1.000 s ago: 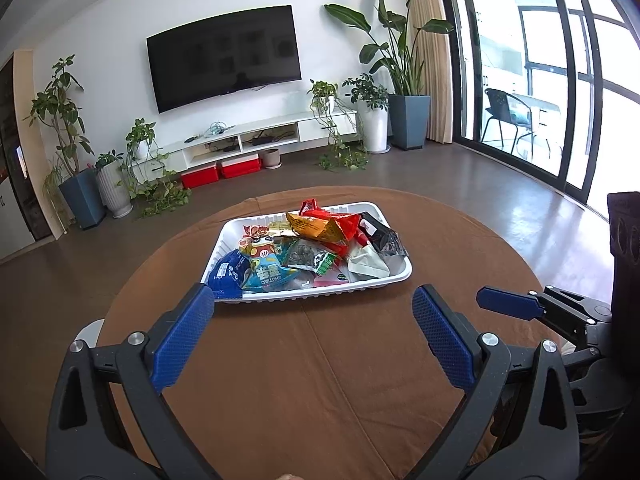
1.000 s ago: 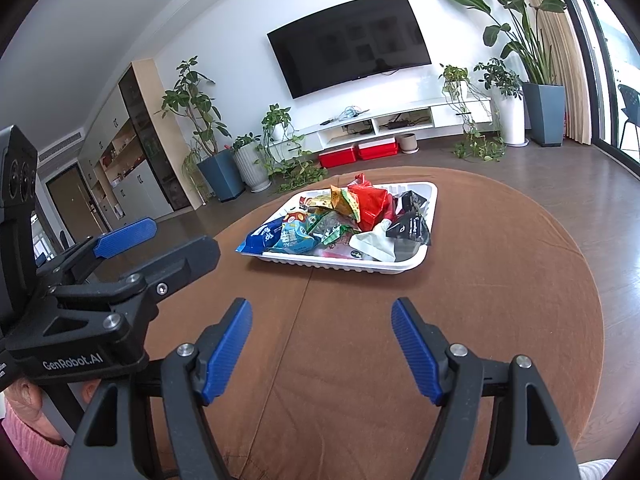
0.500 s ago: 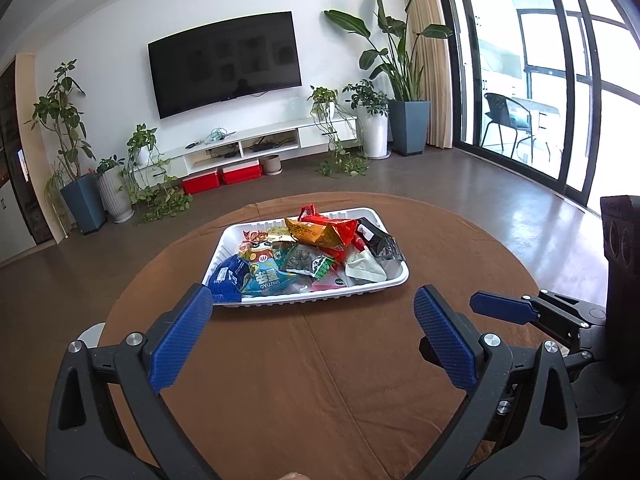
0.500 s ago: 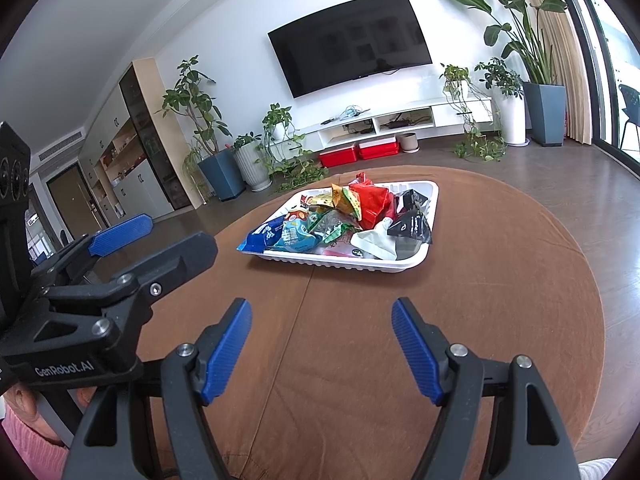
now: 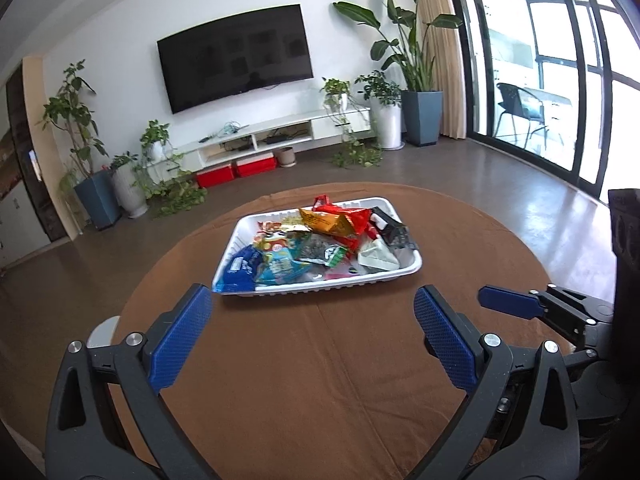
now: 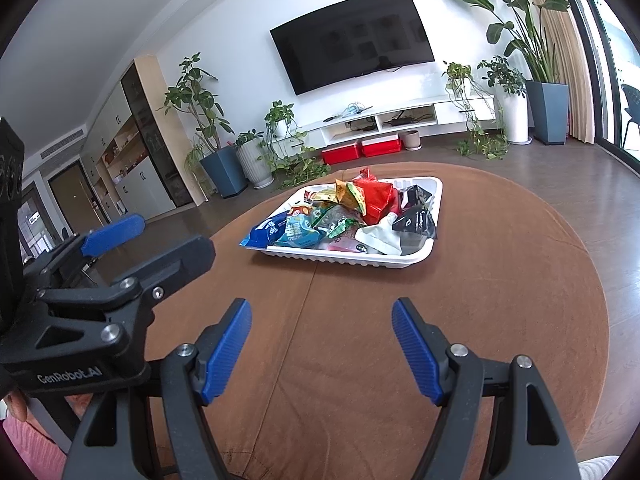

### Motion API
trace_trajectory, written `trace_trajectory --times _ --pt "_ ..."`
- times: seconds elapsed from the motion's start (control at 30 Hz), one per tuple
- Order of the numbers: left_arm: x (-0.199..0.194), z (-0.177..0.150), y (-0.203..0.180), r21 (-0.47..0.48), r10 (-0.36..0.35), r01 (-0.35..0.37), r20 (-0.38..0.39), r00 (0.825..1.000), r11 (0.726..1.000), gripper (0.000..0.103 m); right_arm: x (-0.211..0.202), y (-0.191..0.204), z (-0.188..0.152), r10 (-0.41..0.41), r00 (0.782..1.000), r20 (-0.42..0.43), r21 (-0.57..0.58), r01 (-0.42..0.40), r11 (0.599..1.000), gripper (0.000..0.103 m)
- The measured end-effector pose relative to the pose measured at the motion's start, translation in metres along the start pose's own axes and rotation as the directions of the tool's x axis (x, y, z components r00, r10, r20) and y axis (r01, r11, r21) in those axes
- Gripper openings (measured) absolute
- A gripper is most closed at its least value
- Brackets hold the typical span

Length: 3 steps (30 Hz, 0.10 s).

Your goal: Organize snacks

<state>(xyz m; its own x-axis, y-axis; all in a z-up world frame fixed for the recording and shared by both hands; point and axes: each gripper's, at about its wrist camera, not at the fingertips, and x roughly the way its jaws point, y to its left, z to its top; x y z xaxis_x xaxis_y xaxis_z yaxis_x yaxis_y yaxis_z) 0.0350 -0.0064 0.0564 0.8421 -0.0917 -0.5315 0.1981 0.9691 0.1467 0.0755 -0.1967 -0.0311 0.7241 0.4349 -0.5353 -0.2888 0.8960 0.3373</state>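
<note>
A white tray point(image 5: 408, 270) point(image 6: 420, 258) sits on the far half of the round brown table point(image 5: 320, 380) point(image 6: 500, 280). Several snack packets are heaped in it: a blue packet point(image 5: 238, 268) point(image 6: 262, 234) at its near left corner, a red bag point(image 5: 352, 216) point(image 6: 376, 196), a white pouch point(image 5: 376, 258) point(image 6: 378, 236), a black pack point(image 5: 394, 230) point(image 6: 416, 220). My left gripper point(image 5: 312, 306) stands open over bare cloth short of the tray, holding nothing. My right gripper point(image 6: 322, 318) is open too, empty, also short of the tray. Each gripper shows at the edge of the other's view.
Beyond the table lies dark floor, then a white TV stand point(image 5: 260, 140) under a wall TV point(image 5: 236, 56), with potted plants point(image 5: 92, 184) on both sides. Glass doors point(image 5: 560, 80) run along the right. A pink sleeve point(image 6: 24, 448) shows at the lower left.
</note>
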Motion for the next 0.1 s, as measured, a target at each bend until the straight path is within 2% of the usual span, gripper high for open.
trace_trajectory --times 0.1 --pt "-0.0002 -0.0019 0.0012 -0.004 -0.031 0.031 -0.003 1.0 1.0 0.102 0.0004 -0.0017 0.0016 -0.002 1.0 -0.002 0.001 0.002 1.0 0.076"
